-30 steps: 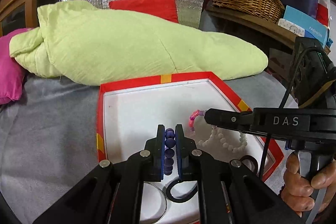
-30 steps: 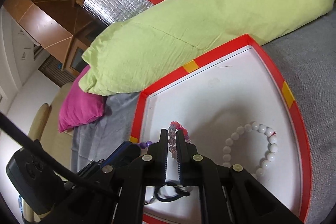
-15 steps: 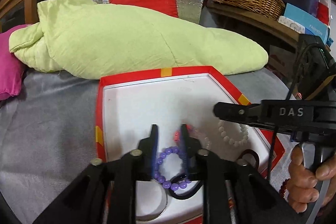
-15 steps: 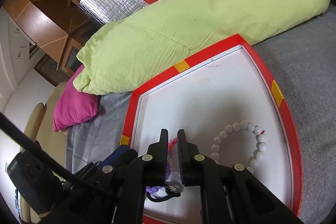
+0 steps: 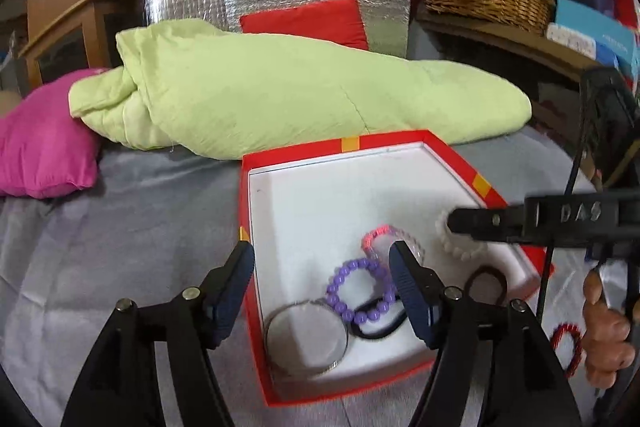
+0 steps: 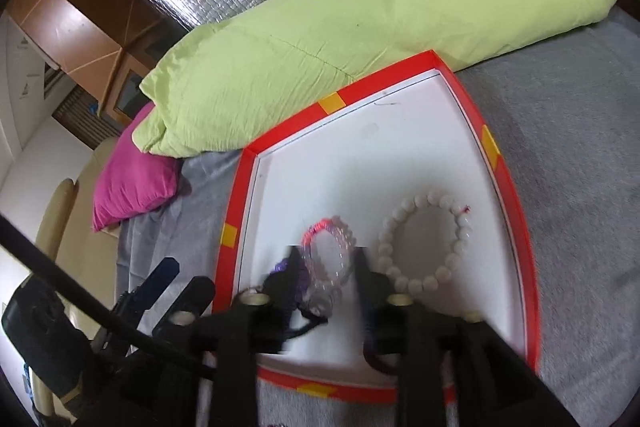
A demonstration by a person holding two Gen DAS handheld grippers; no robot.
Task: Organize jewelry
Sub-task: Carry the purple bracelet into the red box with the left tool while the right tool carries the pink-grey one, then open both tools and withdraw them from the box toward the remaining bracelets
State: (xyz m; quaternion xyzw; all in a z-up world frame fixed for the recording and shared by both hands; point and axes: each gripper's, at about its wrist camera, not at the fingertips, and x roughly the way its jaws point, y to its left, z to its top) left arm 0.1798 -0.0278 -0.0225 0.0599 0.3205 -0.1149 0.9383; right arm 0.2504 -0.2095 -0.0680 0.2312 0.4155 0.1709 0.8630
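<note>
- The red-rimmed white tray (image 5: 456,159) lies on the grey bed cover (image 5: 120,227).
- In the tray: purple bead bracelet (image 5: 352,291), clear-and-pink bead bracelet (image 6: 332,243), white bead bracelet (image 6: 424,243), silver bangle (image 5: 306,337).
- Left gripper (image 5: 322,287): jaws spread wide over the tray, holding nothing.
- Right gripper (image 6: 326,283), lettered "DAS": jaws spread, holding nothing.

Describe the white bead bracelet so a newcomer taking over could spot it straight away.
Find the red-rimmed tray with the white floor, lying on the grey cover in front of the long green pillow. The white bead bracelet lies flat in the tray's right half, beside the pink-and-clear bracelet. It is the widest bead ring there, the only one of opaque white beads.
</note>
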